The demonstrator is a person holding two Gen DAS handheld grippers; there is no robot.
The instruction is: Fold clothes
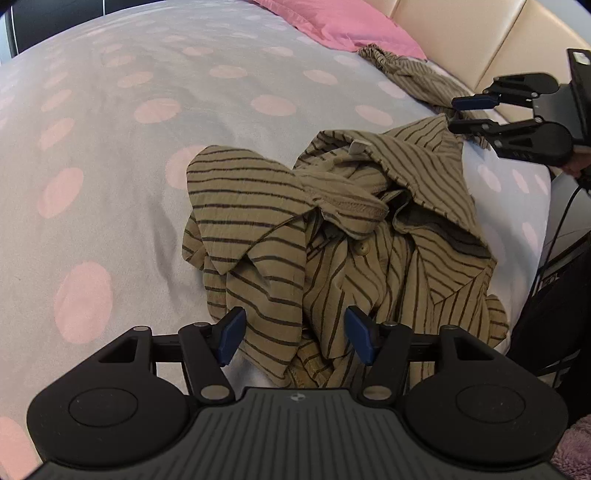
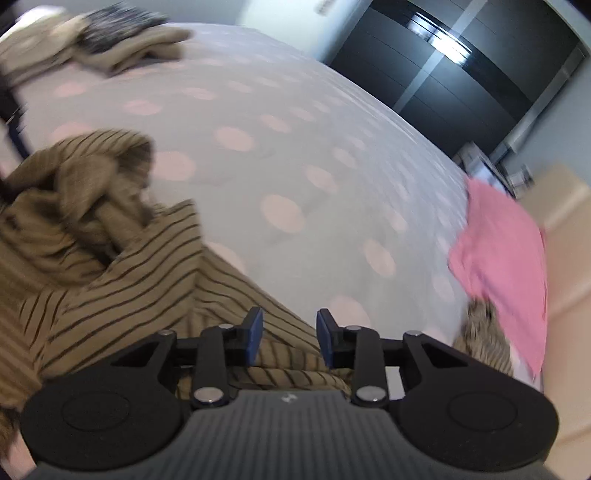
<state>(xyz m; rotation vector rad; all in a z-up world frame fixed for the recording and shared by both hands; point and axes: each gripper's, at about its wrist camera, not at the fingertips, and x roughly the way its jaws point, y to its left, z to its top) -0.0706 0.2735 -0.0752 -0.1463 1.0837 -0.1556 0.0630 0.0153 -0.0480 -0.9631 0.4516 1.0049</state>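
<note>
A tan shirt with dark stripes [image 1: 332, 236] lies crumpled in a heap on the bed; it also fills the lower left of the right wrist view [image 2: 110, 266]. My left gripper [image 1: 295, 334] hangs open just above the heap's near edge, its blue pads [image 1: 232, 334] wide apart with cloth under them but not pinched. My right gripper [image 2: 290, 339] is open over the shirt's far corner, and it shows in the left wrist view [image 1: 461, 114] at the upper right, jaws apart beside the collar end. The right wrist view is blurred.
The bed has a pale sheet with pink dots [image 1: 147, 110]. A pink pillow [image 1: 343, 22] and a second striped garment [image 1: 413, 74] lie near the cream headboard [image 1: 461, 33]. More clothes [image 2: 110, 40] sit at the far bed edge. A dark wardrobe [image 2: 461, 62] stands beyond.
</note>
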